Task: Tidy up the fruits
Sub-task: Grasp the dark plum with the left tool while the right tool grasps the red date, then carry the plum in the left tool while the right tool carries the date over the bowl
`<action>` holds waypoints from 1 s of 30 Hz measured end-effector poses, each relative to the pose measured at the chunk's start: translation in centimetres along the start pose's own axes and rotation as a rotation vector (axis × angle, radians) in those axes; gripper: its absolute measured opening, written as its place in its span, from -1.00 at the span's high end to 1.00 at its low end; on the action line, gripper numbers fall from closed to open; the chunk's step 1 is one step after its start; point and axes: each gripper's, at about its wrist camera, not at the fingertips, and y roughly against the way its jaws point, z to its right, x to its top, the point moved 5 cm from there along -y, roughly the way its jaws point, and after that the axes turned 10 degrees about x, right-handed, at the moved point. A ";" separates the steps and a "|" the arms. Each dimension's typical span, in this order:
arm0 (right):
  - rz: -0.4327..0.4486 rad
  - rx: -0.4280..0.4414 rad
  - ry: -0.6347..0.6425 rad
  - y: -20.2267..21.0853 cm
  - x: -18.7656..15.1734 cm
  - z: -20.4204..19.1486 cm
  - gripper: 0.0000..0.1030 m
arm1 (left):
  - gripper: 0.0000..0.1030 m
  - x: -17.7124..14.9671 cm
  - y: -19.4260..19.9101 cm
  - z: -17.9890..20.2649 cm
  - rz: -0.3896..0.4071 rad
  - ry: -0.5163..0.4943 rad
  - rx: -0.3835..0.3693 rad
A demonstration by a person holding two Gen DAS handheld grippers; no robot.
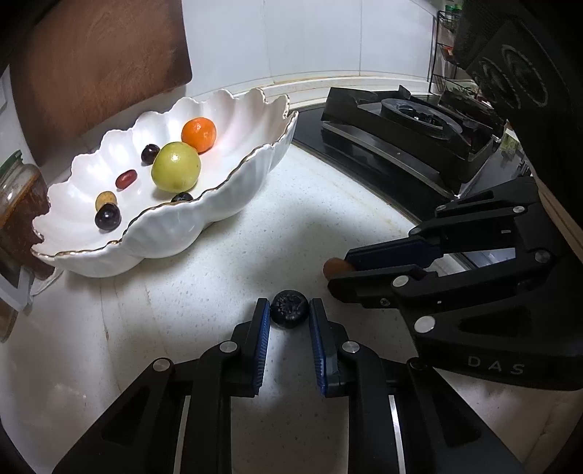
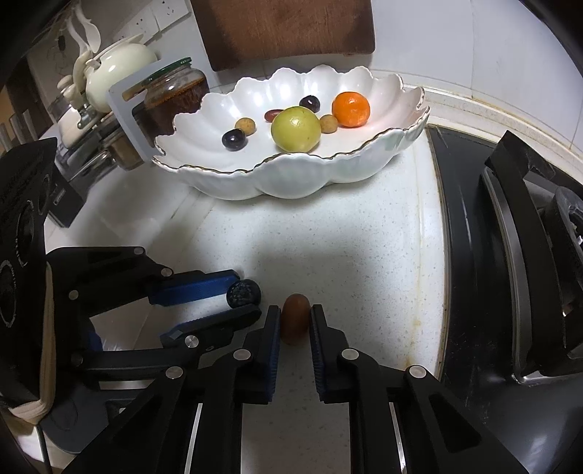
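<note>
While both claws sit low over the speckled white stone counter [image 1: 218,291], each has its jaws pressed against a small fruit. The left gripper [image 1: 289,310] is clamped on a dark, round, wrinkled black berry [image 1: 289,309], its blue ribbed pads touching the berry on either side; the berry appears to rest on the counter, not lifted. Just beside it, the right gripper [image 2: 295,321] is closed on an oblong reddish-brown date-like fruit [image 2: 294,319], which stands upright between the pads and also seems to be touching the counter. The two claws are close together, nearly crossing at their tips.

Beyond them, further back on the counter, stands the wide white scalloped ceramic bowl with a gold rim [image 2: 291,182]. It already holds a large yellow-green round fruit [image 2: 296,128], an orange mandarin [image 2: 350,109], two dark purple grapes, a red oblong fruit and two small tan round ones. A brown wooden cutting board [image 2: 284,29] leans on the wall behind, a glass jar with a green lid [image 2: 175,91] stands left of the bowl, and a black gas hob [image 2: 510,255] lies to the right.

Judging by this, most of the sorting is done: the two gripped fruits are the only loose ones visible on the counter. What remains is likely to lift both and carry them over the bowl's rim.
</note>
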 end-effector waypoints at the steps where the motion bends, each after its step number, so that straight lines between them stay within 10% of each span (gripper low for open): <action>1: 0.005 -0.002 0.005 0.1 0.0 -0.1 0.67 | 0.57 0.0 0.1 0.0 -0.001 0.008 0.000; 30: 0.180 0.018 0.089 7.7 1.3 -2.8 0.67 | 0.57 0.5 9.4 -2.6 0.113 0.326 0.136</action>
